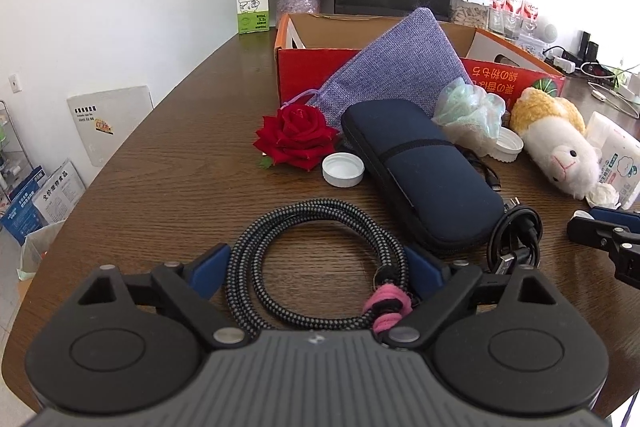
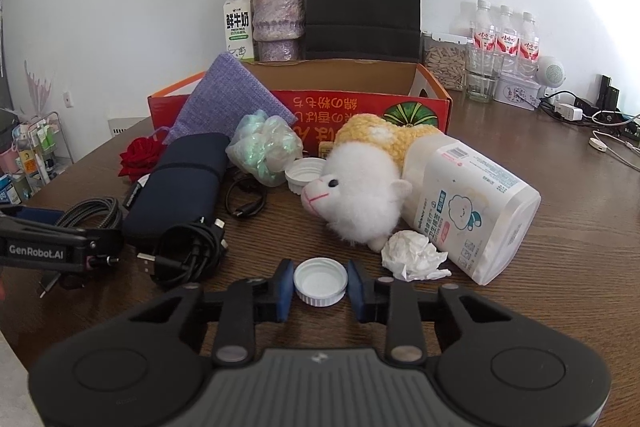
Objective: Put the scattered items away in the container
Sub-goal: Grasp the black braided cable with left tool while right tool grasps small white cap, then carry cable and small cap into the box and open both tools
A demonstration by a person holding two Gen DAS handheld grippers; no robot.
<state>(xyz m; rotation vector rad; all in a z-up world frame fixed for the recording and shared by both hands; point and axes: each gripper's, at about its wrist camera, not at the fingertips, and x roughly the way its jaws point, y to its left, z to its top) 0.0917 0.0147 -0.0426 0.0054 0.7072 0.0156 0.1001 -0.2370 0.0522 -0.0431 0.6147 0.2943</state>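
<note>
Closest to me, the right claw has its blue pads set on either side of a white bottle cap lying open side up on the tabletop; the pads look to touch its rim or sit just beside it, so I'd call it closing on the cap, not yet lifted. The left claw is spread wide around a coiled braided cable bound with a pink tie, pads apart from the coil.

Both look to be at the grasping step. Next, each needs to squeeze firmly, lift, and carry forward over the clutter to the box.

Just beyond lie a crumpled tissue, a bundle of black cable, a navy zip case, a plush sheep and a tipped cotton-swab tub. Further on sit a second white cap, a red rose, a green mesh puff and a lilac drawstring pouch leaning on the red cardboard box, which stands open, its floor hidden from me.

The dark wood tabletop runs back to a white wall with a milk carton, vase of dried roses, black paper bag and water bottles.
</note>
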